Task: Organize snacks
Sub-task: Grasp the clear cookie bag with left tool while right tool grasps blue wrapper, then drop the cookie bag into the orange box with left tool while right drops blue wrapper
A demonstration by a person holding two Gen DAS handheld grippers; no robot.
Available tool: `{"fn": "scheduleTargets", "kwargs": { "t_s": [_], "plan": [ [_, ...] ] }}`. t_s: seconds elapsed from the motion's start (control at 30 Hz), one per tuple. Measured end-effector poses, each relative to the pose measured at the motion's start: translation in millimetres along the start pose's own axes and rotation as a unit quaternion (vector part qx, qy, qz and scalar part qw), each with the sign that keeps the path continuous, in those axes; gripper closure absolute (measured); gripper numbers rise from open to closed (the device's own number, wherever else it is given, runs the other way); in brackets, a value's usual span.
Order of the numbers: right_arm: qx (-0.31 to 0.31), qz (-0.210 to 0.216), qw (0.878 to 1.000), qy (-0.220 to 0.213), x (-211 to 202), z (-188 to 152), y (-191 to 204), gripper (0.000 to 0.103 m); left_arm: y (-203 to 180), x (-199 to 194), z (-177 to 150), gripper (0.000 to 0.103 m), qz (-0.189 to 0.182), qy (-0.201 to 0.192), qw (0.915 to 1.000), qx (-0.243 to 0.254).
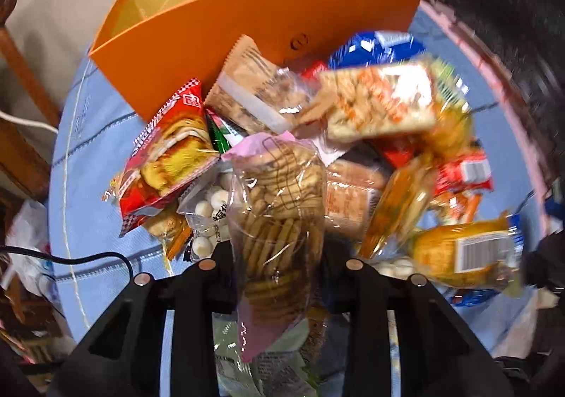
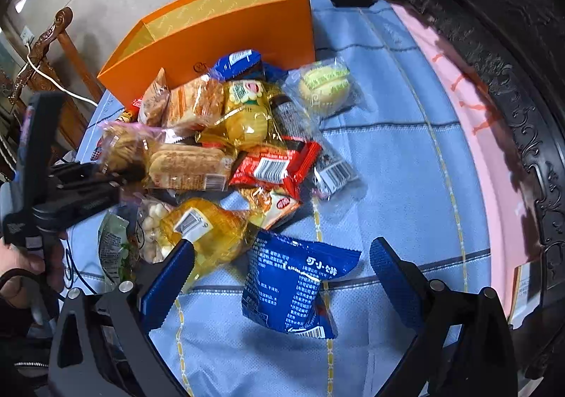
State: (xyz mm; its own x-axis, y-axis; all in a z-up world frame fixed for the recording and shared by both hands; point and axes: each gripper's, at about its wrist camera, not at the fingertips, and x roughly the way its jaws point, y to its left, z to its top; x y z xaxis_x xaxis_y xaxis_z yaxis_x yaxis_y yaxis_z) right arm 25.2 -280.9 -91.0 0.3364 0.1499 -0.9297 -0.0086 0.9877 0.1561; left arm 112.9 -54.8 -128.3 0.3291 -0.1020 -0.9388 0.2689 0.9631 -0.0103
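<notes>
Pointing steeply down in the left wrist view, the left gripper is seen with its jaws clamped on a clear bag of round biscuits, which is held above the snack pile on the blue cloth. An open orange box is seen behind the pile.

In the right wrist view, the right gripper is shown with jaws wide apart over a blue snack packet lying flat on the cloth, untouched. A yellow packet is found just beside the left blue pad.

Left tongs clamped narrow; right tongs spread wide.
</notes>
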Motion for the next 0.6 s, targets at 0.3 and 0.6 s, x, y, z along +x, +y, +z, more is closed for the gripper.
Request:
{"fn": "scheduleTargets", "kwargs": {
  "t_s": [0.3, 0.6],
  "plan": [
    [0.002, -0.001, 0.993, 0.116, 45, -24, -9, 0.025, 38, -55, -34, 0.072, -0.052, -0.036, 0.9966, -0.053],
    [-0.012, -0.018, 0.993, 0.112, 76, -11, 14, 0.053, 49, -55, -45, 0.072, -0.069, -0.03, 0.9949, -0.066]
  ]
}}
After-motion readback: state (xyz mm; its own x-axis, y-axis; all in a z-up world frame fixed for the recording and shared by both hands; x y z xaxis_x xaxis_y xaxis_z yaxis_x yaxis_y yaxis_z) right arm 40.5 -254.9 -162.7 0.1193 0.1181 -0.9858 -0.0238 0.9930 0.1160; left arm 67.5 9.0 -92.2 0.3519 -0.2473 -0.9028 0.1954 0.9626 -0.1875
